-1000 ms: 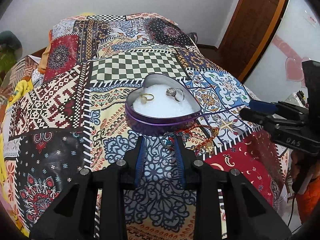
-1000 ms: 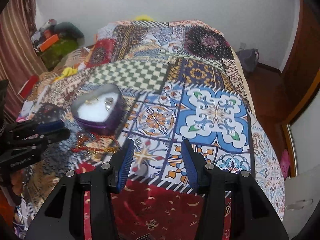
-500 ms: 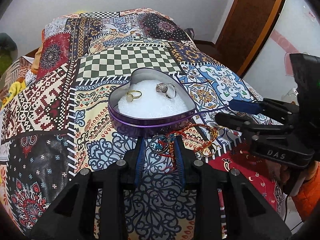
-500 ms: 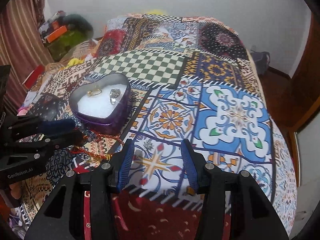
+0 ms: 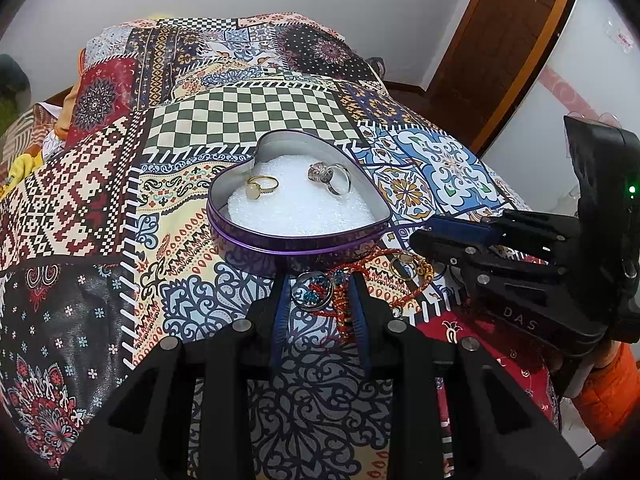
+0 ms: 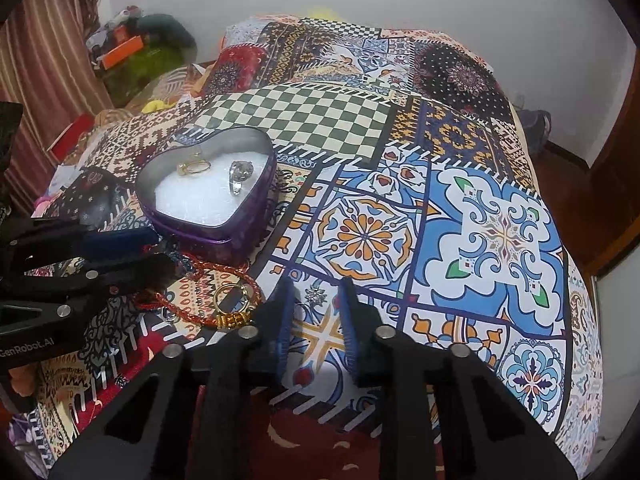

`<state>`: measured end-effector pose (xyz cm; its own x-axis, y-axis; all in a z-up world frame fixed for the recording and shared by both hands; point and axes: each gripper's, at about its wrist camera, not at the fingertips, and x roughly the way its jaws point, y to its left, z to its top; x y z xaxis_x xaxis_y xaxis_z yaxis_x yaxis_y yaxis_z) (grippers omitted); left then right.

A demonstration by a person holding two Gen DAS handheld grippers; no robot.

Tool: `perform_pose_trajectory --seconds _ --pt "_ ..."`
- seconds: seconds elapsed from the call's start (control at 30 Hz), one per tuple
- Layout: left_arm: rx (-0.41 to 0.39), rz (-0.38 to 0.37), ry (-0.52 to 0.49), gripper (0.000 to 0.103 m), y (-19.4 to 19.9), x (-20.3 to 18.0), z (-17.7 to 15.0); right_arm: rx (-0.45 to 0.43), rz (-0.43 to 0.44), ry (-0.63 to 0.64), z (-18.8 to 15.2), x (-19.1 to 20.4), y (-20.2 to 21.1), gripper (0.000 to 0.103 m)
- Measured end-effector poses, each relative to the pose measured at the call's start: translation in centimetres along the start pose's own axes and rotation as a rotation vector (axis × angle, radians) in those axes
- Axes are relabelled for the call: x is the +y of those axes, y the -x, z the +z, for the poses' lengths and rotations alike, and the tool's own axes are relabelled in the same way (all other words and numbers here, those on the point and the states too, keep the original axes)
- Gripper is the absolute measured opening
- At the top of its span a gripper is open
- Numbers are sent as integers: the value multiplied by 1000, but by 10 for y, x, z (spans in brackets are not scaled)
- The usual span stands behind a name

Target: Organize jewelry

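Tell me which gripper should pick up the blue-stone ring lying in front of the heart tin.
Left. The left gripper is open and already straddles the blue-stone ring in front of the heart tin. The right gripper frames a small silver piece on the bedspread instead.

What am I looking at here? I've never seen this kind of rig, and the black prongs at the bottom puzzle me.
No robot: a person holds a two-finger gripper in each hand, each with a fisheye camera looking along its fingers. The prongs are those fingers. One picture is from the left gripper, the other from the right gripper; each also shows the other gripper at its edge. Both are open and hold nothing. On the patchwork bedspread sits a heart-shaped tin with white padding, a gold ring and a silver ring. In front of it lie a blue-stone ring, between the left fingers, a red cord bracelet and a small earring.
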<state>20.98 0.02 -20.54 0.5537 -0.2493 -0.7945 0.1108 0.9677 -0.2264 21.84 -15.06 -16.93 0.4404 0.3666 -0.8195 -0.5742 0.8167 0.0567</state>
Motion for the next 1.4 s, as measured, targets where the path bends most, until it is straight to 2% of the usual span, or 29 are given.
perform_pose_trajectory --seconds 0.03,0.1,0.2,0.77,1.2,1.4 --pt "-2 -4 4 29 0 1 0 1 2 0 1 0 -1 11" --pt "-4 -9 11 28 -1 2 0 1 4 -1 1 0 -1 10" --pt "-10 -2 19 20 1 4 -1 -2 4 -8 1 -1 0 9" --pt "-77 32 -17 20 31 -4 -5 -46 -13 -64 0 -2 29 9" --pt "-169 50 -22 20 73 0 3 -154 -20 -30 20 21 72 9" --pt "-199 51 -18 20 84 5 9 -195 -14 -18 32 30 80 9"
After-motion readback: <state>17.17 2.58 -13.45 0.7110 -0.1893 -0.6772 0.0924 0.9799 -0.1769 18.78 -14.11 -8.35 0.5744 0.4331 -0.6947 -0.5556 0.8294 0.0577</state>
